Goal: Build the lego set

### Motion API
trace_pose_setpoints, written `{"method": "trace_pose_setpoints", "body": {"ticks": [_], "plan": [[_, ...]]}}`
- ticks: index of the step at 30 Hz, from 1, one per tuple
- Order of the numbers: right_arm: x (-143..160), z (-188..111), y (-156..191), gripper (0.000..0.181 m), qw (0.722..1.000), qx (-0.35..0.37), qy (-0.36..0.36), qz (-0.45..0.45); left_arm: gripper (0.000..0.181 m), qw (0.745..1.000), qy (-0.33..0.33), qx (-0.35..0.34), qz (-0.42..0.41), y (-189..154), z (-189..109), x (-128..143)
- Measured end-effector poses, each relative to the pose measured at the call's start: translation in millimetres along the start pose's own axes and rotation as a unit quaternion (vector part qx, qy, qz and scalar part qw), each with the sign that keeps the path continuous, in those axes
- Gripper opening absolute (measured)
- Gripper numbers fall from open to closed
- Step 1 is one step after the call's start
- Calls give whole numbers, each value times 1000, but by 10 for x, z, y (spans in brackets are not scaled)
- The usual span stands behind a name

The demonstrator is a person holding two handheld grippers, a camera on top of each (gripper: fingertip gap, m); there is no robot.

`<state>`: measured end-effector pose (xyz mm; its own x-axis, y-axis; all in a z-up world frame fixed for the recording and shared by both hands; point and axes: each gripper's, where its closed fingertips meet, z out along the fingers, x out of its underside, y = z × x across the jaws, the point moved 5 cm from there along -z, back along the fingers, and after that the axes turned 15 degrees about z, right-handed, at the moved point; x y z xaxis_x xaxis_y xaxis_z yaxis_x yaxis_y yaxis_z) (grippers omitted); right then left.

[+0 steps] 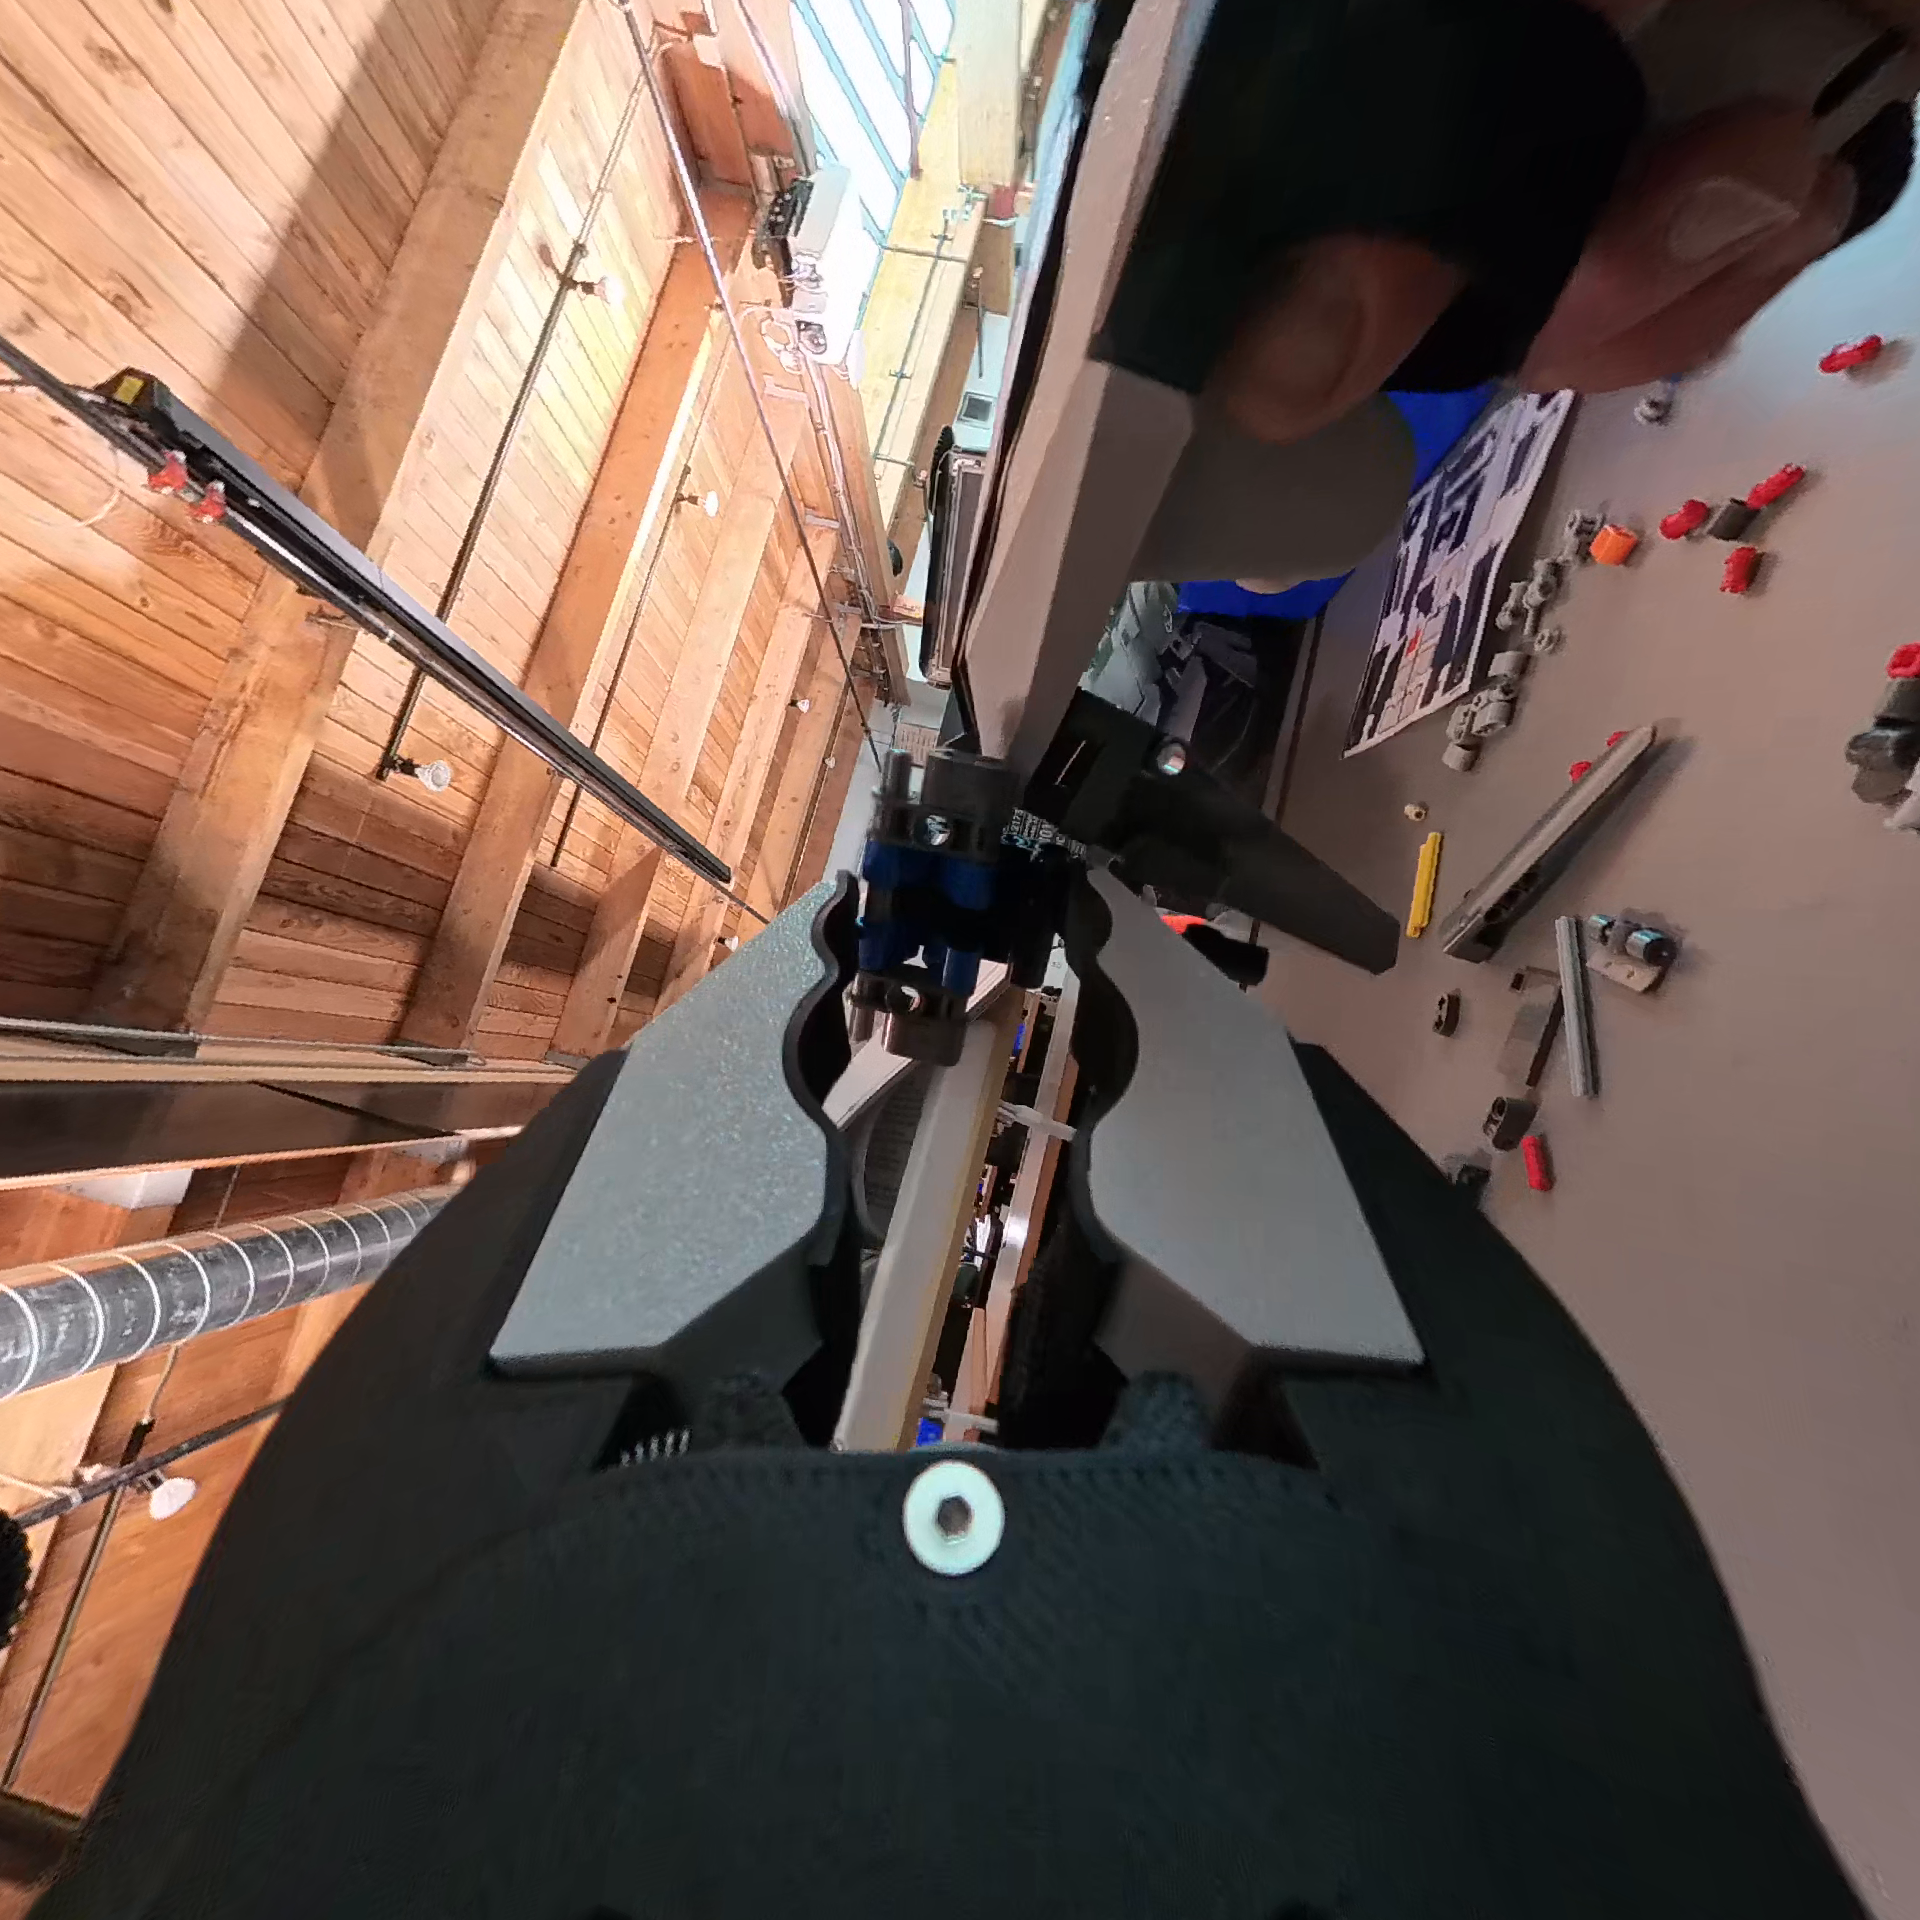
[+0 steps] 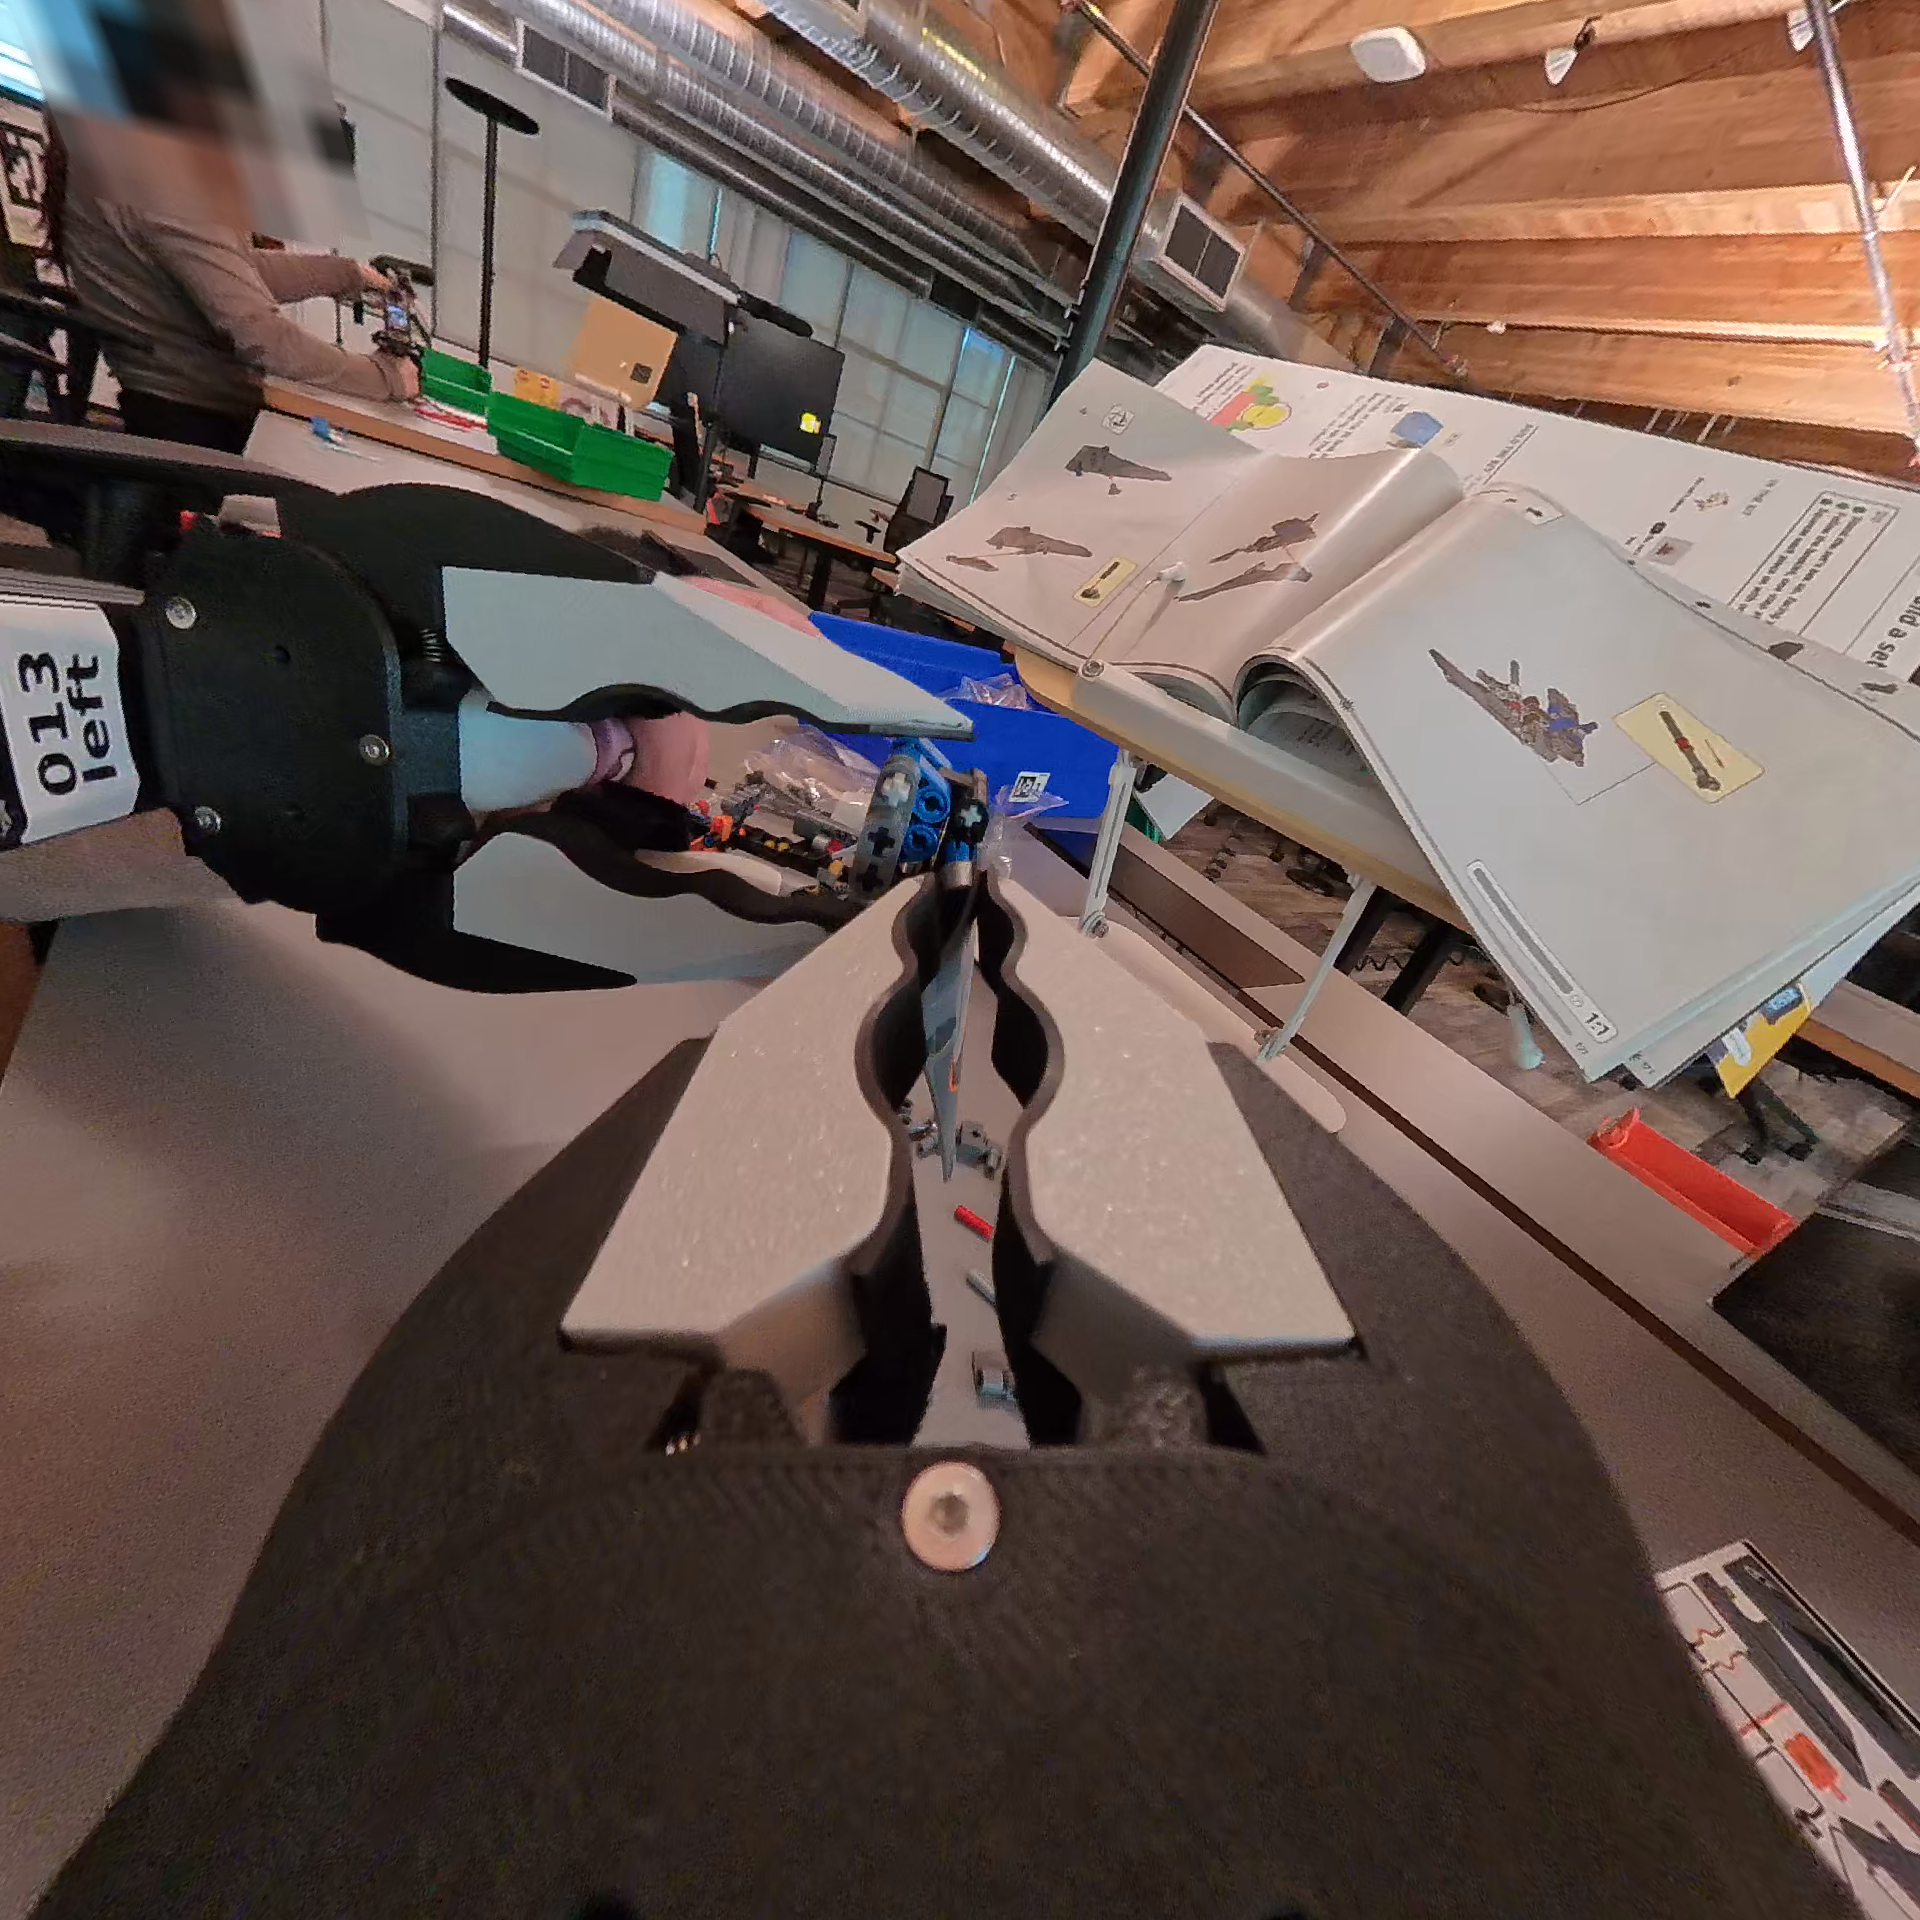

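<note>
— So where does the build sit?

— The small blue-and-black assembly (image 1: 920, 914) hangs in the air between the tips of the left claw (image 1: 961, 935), well above the bench (image 1: 1714, 1351). The jaws stand partly apart; the piece touches the near finger, but whether both sides pinch it cannot be told from these views.

— And the other claw?

— The right claw (image 2: 951, 894) is nearly closed on a thin grey wedge plate (image 2: 948, 1029), which runs down the gap between its fingers, its top end meeting the assembly just ahead of the tips.

— What lies beyond them?

— Loose red and grey pieces (image 1: 1538, 644) are scattered on the bench to one side of the left claw, with a sticker sheet (image 1: 1455, 582). An open instruction booklet (image 2: 1455, 665) stands on a rack ahead and to the right of the right claw.

— What might go wrong?

— Probably a slip: pressing the plate on could twist the assembly out of a loose hold, dropping it among the scattered parts.
</note>
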<state>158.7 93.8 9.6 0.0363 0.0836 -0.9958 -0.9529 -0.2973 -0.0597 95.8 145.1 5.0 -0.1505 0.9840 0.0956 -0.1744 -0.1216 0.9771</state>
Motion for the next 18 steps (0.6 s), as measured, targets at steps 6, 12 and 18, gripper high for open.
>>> {"method": "trace_pose_setpoints", "body": {"ticks": [6,12,18], "plan": [[18,8,14,3,1000,-11,12,2,36,999,-5,11,37,-12,-29,6],[38,23,32,3,1000,-7,21,-5,36,998,-2,11,56,-45,-44,7],[26,12,36,3,1000,-5,26,-10,34,998,-3,12,60,-47,-40,-11]]}}
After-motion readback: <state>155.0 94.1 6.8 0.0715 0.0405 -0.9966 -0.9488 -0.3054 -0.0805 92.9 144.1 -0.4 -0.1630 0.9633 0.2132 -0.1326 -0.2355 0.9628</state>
